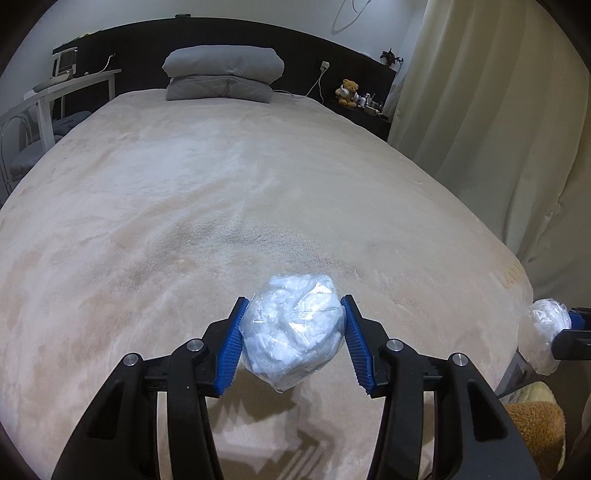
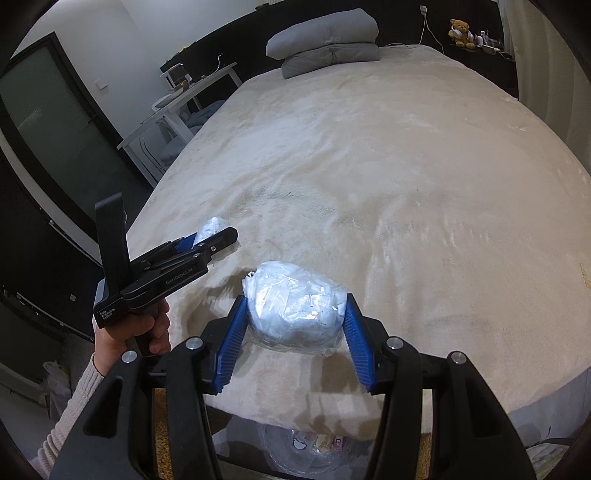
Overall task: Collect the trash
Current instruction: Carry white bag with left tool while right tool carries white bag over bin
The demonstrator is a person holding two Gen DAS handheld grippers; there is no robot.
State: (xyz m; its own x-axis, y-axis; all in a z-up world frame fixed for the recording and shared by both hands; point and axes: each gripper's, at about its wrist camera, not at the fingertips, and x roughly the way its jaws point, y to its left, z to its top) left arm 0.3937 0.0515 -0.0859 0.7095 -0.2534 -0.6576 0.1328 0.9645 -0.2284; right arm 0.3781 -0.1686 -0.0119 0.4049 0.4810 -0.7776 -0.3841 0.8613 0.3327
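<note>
Above the bed (image 1: 184, 184), each hand-held gripper is clamped on a wad: left (image 1: 293, 334) on one (image 1: 291, 332) lying crosswise, right (image 2: 295, 328) on another (image 2: 295, 306) too.

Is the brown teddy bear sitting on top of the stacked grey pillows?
No, the brown teddy bear sits on the dark shelf beside the bed, right of the stacked grey pillows.

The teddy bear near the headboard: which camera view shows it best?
The left wrist view: the teddy bear sits upright beside the bed's head, clear of the frame's rim. In the right wrist view it is smaller, near the top edge.
</note>
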